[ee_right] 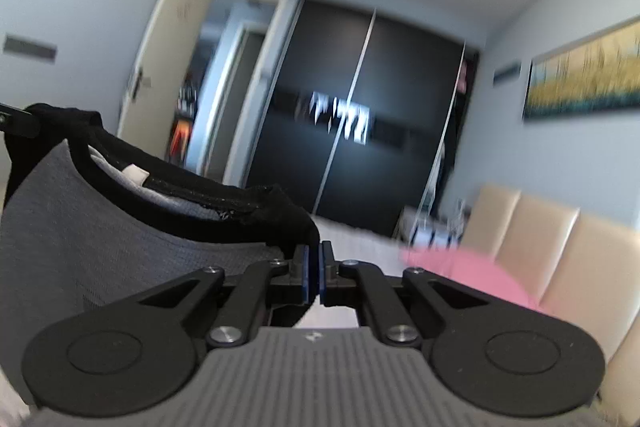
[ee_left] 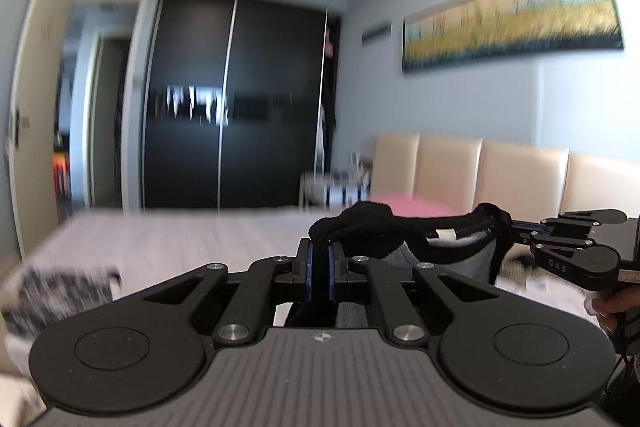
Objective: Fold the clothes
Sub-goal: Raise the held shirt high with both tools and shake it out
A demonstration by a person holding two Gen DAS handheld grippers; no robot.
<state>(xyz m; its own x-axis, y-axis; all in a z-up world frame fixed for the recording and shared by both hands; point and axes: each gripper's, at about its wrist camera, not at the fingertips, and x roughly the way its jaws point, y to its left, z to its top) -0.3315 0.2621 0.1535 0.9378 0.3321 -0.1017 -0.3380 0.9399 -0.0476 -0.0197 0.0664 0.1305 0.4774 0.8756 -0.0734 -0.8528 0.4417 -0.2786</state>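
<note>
A grey shirt (ee_right: 100, 235) with a black neckband and a white label hangs in the air, stretched between both grippers above the bed. In the left wrist view my left gripper (ee_left: 319, 267) is shut on a bunched black part of the shirt (ee_left: 368, 227). The fabric runs right to my right gripper (ee_left: 514, 227), which pinches the other end of the neckline. In the right wrist view my right gripper (ee_right: 315, 273) is shut on the black edge. From there the neckband runs up and left to the left gripper (ee_right: 24, 121) at the frame's edge.
Below lies a bed (ee_left: 192, 239) with a pale cover, a pink pillow (ee_right: 476, 275) and a beige padded headboard (ee_left: 520, 175). A patterned folded cloth (ee_left: 60, 287) lies at the left. A black sliding wardrobe (ee_left: 240, 99) stands behind. A person's hand (ee_left: 608, 307) holds the right gripper.
</note>
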